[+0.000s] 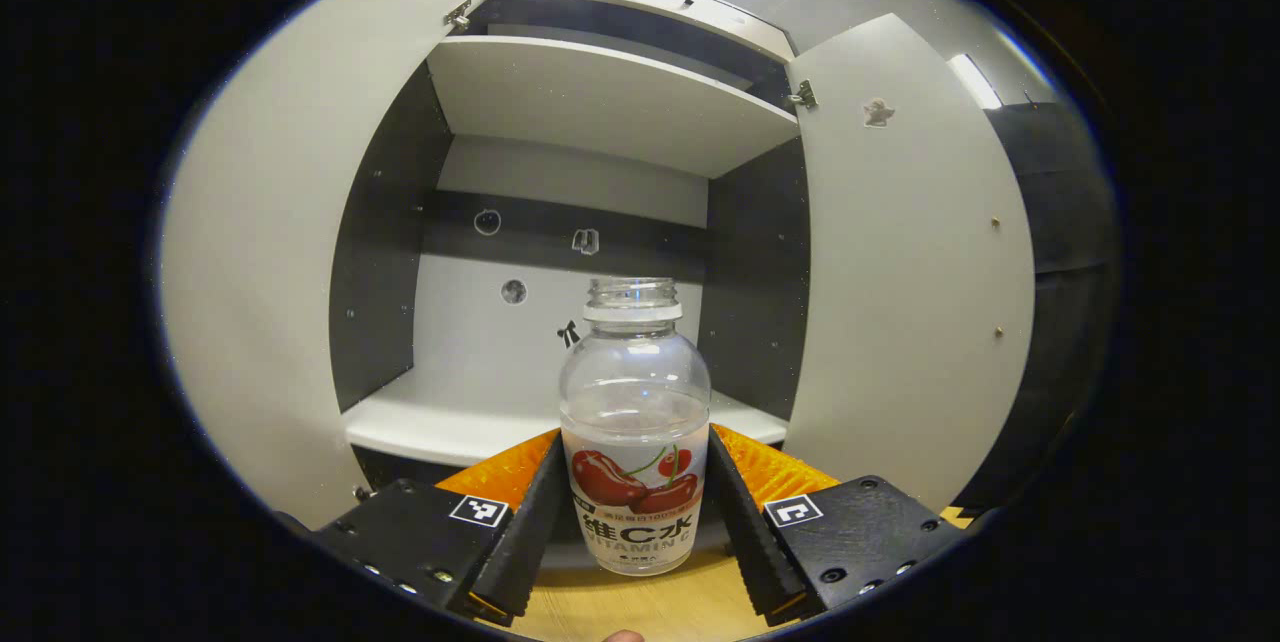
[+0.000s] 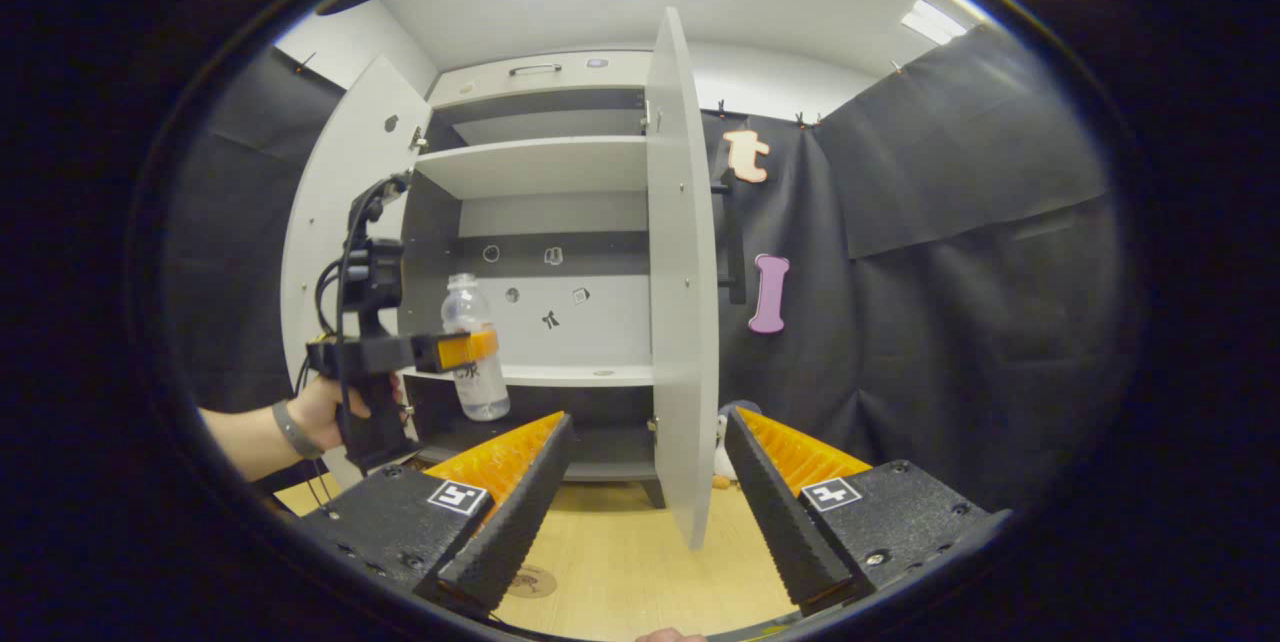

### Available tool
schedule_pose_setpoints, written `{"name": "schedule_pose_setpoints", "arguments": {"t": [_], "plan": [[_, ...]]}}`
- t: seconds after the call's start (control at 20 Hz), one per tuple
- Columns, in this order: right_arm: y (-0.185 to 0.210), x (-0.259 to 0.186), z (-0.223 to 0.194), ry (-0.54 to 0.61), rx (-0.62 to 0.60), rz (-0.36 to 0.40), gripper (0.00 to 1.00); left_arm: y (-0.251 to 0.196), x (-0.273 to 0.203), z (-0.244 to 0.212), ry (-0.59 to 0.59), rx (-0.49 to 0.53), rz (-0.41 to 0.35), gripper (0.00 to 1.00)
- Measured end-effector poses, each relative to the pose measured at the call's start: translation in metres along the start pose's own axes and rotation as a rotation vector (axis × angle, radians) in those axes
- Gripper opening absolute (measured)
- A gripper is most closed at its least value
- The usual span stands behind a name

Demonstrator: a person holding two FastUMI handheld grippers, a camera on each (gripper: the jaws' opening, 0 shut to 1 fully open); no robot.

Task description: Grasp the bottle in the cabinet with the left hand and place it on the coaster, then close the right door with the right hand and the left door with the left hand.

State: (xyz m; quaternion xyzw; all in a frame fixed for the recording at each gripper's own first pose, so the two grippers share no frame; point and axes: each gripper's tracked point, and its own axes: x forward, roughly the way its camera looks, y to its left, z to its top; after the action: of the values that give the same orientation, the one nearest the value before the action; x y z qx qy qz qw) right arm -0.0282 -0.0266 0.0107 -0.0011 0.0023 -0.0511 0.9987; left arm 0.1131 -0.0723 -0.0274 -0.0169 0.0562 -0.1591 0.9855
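The only print stood on the label (image 1: 634, 512) of the bottle (image 1: 634, 392): bold lettering under a cherry picture, with finer lines too small to make out. Each finger of the left gripper (image 1: 635, 437) and the right gripper (image 2: 648, 417) carried a square black-and-white marker tag (image 1: 477, 510), a coded pattern with no letters or numbers. Small stickers (image 1: 513, 291) on the cabinet back wall (image 1: 470, 342) were too tiny to tell any text.

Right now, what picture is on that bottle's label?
Red cherries with green stems on a white label; the bottle is otherwise clear. Best in the left gripper view.
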Motion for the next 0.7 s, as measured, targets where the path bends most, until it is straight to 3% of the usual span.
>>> {"name": "schedule_pose_setpoints", "arguments": {"t": [0.3,0.7], "plan": [[-0.009,-0.003,0.005,0.004,-0.012,-0.016,0.96,-0.021,-0.058,-0.116,0.046,0.076,0.046,0.78],[-0.016,-0.013,0.013,0.032,-0.051,-0.038,0.96,-0.052,-0.093,-0.212,0.107,0.1,0.071,0.78]]}}
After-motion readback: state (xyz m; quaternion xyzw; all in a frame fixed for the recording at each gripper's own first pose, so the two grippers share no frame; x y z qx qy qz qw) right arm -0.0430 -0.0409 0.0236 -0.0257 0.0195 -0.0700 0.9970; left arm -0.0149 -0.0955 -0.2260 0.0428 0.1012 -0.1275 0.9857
